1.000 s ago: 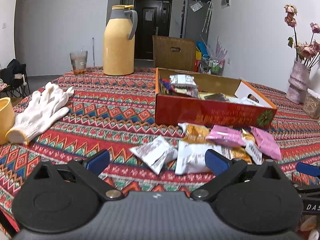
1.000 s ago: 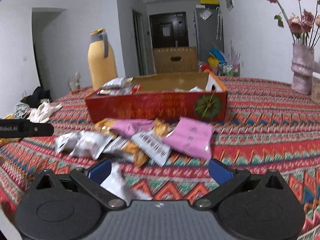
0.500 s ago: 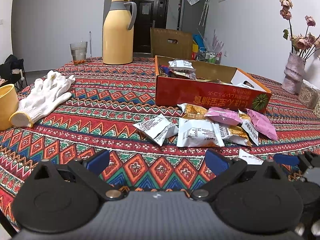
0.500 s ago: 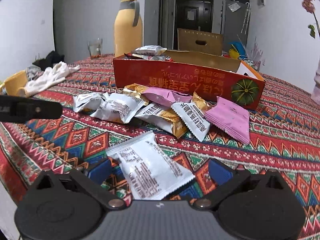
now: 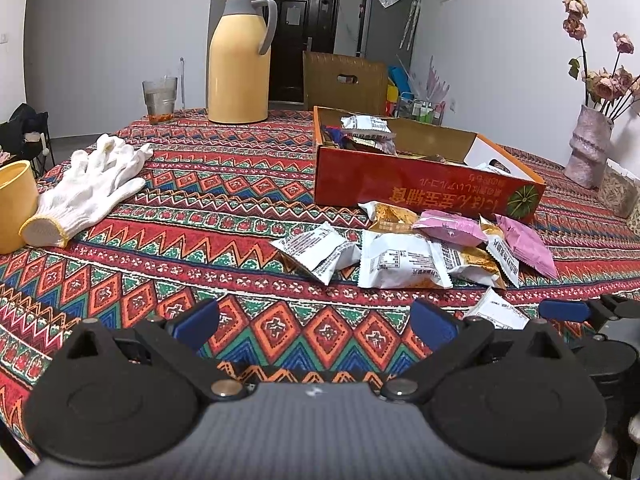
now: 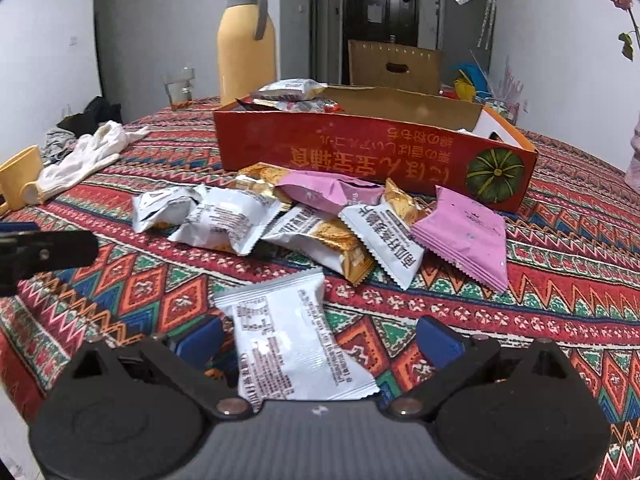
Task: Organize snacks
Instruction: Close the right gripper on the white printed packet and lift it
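— Well, where are the snacks sitting?

— Mostly in a loose pile of snack packets (image 6: 320, 216) across the middle of the right wrist view, on the patterned tablecloth (image 6: 560, 280), just in front of the red cardboard box (image 6: 372, 152). A few packets lie inside the box at its upper left corner. One white packet (image 6: 288, 340) lies apart from the pile, lower centre of that frame.

— Is that one being held?

— No. It lies between the blue pads of the right gripper (image 6: 320, 340). The jaws stand wide and are closing, but neither pad presses on it; the left pad is just beside its edge, the right pad well clear.

— And the other one?

— The left gripper (image 5: 316, 320) has its jaws wide apart over bare cloth at the bottom of the left wrist view, nothing between them. The pile lies right of centre there, and the white packet peeks out at the lower right.

— Anything else on the table?

— A yellow thermos (image 5: 240, 60) and a glass (image 5: 160, 96) in the upper left, a white glove (image 5: 92, 188) and a yellow cup (image 5: 16, 204) at the left edge, and a vase of dried roses (image 5: 588, 144) on the right.
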The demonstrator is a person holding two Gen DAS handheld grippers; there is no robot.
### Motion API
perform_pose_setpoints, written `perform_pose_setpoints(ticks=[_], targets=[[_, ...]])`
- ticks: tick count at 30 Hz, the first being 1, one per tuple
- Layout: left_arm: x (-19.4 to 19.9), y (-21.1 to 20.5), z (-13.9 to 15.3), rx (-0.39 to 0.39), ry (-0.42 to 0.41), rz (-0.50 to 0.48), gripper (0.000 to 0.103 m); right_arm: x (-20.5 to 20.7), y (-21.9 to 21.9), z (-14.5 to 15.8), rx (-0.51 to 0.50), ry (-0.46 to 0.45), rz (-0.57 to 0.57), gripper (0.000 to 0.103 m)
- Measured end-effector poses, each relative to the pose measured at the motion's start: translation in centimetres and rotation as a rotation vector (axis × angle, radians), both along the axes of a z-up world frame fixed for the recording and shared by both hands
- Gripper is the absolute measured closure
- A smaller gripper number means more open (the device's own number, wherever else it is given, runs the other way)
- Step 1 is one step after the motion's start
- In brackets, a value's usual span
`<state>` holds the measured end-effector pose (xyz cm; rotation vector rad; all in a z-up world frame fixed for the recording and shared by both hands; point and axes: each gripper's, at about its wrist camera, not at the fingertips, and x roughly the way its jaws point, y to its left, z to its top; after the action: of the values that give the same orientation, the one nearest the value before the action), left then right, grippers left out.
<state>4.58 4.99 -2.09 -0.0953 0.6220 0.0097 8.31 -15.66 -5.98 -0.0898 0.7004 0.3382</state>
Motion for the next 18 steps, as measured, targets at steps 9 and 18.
perform_pose_setpoints(ticks=[9, 18], targets=[[0.4, 0.2, -0.3, -0.002, 0.01, 0.004, 0.0, -2.4, -0.4, 1.0, 0.049, -0.09, 0.047, 0.064], [1.6, -0.5, -0.2, 0.002, 0.018, -0.012, 0.0, -1.8, -4.5, 3.4, 0.098, -0.201, -0.106, 0.064]])
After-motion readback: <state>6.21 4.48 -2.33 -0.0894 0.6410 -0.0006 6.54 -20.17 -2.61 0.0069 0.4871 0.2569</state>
